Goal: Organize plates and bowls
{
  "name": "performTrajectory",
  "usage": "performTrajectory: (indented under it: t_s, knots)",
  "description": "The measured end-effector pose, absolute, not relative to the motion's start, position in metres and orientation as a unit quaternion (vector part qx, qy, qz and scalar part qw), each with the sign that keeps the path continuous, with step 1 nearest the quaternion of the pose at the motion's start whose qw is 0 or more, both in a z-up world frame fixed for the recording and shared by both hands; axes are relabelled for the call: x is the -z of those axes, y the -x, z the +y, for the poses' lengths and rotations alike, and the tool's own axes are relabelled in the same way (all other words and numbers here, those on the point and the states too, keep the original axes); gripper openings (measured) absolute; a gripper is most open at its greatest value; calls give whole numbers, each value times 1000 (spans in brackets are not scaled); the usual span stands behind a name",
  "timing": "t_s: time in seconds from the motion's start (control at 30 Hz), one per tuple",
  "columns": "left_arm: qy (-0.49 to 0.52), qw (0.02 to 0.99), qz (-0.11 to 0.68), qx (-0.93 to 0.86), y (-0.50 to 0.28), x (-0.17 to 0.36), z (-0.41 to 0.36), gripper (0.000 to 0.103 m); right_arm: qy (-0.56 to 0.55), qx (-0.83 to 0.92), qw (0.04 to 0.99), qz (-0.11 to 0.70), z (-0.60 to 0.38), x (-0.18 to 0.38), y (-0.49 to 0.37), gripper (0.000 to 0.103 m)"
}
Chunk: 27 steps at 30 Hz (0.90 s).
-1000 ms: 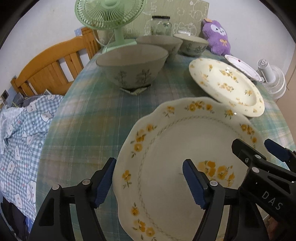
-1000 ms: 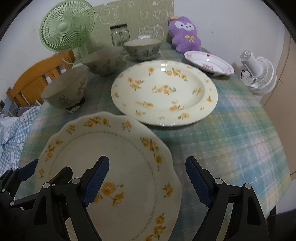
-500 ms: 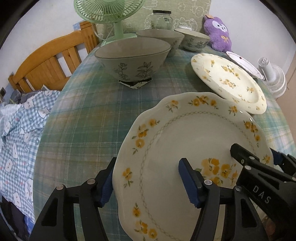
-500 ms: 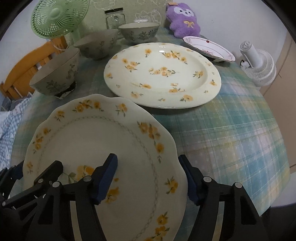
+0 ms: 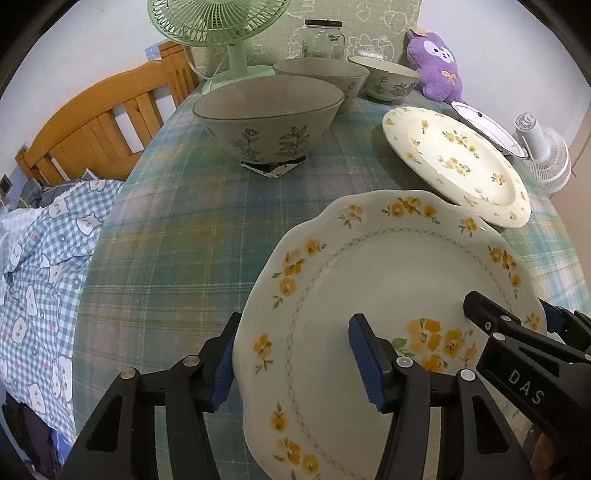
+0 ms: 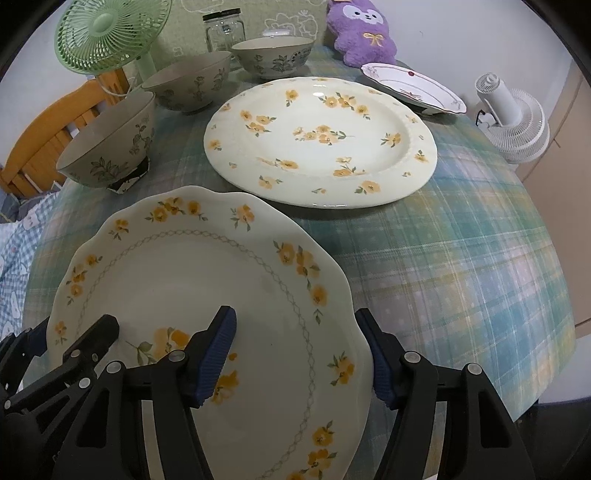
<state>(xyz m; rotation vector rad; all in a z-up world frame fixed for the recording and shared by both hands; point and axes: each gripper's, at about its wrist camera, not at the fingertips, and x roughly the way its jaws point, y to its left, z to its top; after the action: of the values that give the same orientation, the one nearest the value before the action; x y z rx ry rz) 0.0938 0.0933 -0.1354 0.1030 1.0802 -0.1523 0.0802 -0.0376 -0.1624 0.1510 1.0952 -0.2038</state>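
Note:
A scalloped cream plate (image 5: 388, 280) with orange flowers lies at the near edge of the table. My left gripper (image 5: 295, 360) straddles its left rim, one pad outside the rim and one over the plate's face; its jaws are closing and the pads do not visibly press. My right gripper (image 6: 295, 356) straddles the right rim of the same plate (image 6: 184, 280) in the same way, open. Behind it lie a large round flowered plate (image 6: 321, 140) and a small white plate (image 6: 413, 85). Three grey leaf-pattern bowls (image 5: 266, 118) (image 5: 321, 75) (image 5: 384, 81) stand at the back left.
At the back stand a green fan (image 5: 221, 22), a glass jar (image 5: 325, 38) and a purple plush toy (image 5: 439, 66). A white fan (image 5: 543, 151) sits off the table's right edge. A wooden bed frame (image 5: 92, 122) and checked bedding (image 5: 40, 258) lie to the left.
Both grippers' jaws have narrowed around the scalloped plate's rims. The outer pads now sit close against the rim edges. The plate and the other dishes stay where they were.

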Motion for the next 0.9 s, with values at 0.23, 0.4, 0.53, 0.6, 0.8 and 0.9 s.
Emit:
performTrajectory:
  t_s: [0.23,0.4,0.53,0.6,0.8,0.9]
  knots:
    - [-50,857,505,83,-92,126,93,57,-72,104,848,514,-37,155,-76,68]
    - [-50,861,498,88,-92,116,94,57,-70,109,852,508,-36,144,-75,68]
    - [-53,865,490,93,-91,107,91,57,-73,114,854,502,-38,135,-72,68]
    - [-55,868,485,96,-91,104,89,57,-76,116,855,499,-41,131,-70,69]
    - [-60,875,471,97,-86,97,77,57,-80,117,861,489,-52,125,-66,68]
    - [-59,878,465,93,-84,95,71,57,-79,113,864,484,-59,122,-65,68]
